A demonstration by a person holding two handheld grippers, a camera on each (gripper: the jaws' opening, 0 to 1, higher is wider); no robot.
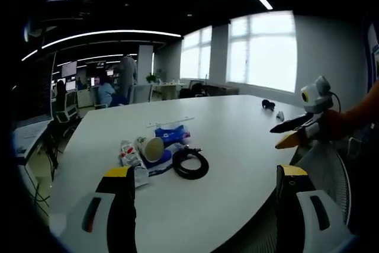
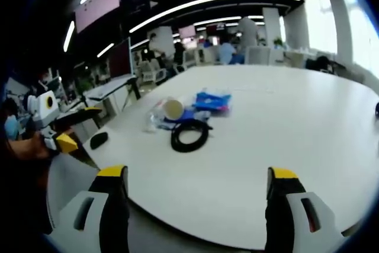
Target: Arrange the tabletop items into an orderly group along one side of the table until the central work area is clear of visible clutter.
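A cluster of items lies on the white table (image 1: 249, 152). It includes a black coiled cable (image 1: 190, 163) (image 2: 189, 135), a blue packet (image 1: 172, 133) (image 2: 212, 100), a tan round-ended roll (image 1: 153, 148) (image 2: 173, 109) and a clear wrapper with red print (image 1: 129, 156). Behind the cluster lies a thin white strip (image 1: 170, 122). My left gripper (image 1: 205, 173) is open at the table's near edge, short of the cable. My right gripper (image 2: 198, 175) is open too, facing the same cluster from another side. Each gripper shows in the other's view: the right gripper (image 1: 296, 130), the left gripper (image 2: 62, 131).
A small dark object (image 1: 268, 105) and a small pale piece (image 1: 280, 115) sit far right on the table. A black oval thing (image 2: 98, 140) lies near the table's edge. A mesh chair (image 1: 331, 173) stands beside the table. Desks, chairs and people are far behind.
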